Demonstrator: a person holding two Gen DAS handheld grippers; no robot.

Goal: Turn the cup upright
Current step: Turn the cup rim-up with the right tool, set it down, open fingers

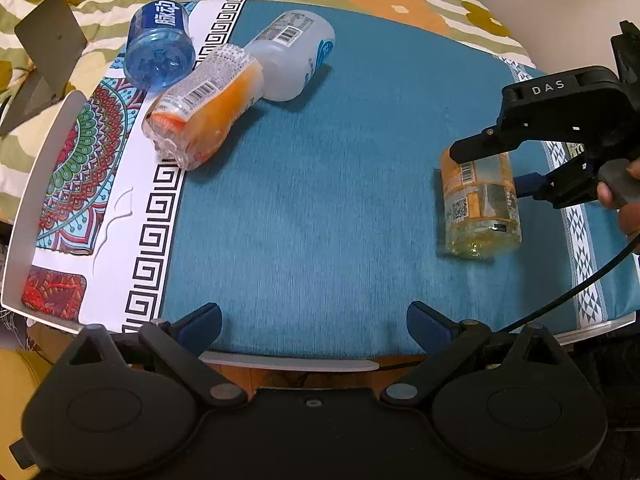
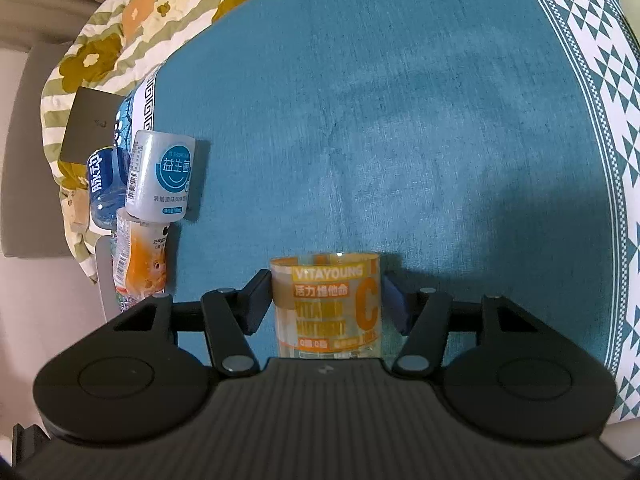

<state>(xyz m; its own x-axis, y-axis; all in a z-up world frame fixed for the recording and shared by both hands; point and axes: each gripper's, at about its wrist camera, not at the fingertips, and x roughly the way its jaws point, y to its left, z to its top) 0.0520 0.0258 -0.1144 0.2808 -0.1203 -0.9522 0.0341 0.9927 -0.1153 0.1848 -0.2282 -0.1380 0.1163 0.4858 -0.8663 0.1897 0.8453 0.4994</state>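
Note:
A clear cup with an orange "VITAYOUNG" label [image 2: 326, 304] lies between the fingers of my right gripper [image 2: 326, 300]. The fingers press on both its sides. In the left wrist view the same cup [image 1: 480, 204] rests on the teal cloth [image 1: 312, 200] at the right, with the right gripper [image 1: 496, 164] closed over its upper part. My left gripper [image 1: 314, 326] is open and empty, low over the near edge of the cloth.
Three cut bottle cups lie on their sides at the far left: a blue one [image 1: 160, 46], an orange-labelled one [image 1: 204, 108] and a grey-white one [image 1: 290, 56]. A dark stand [image 1: 48, 60] sits on the floral bedding. A white tray rim [image 1: 40, 184] borders the left side.

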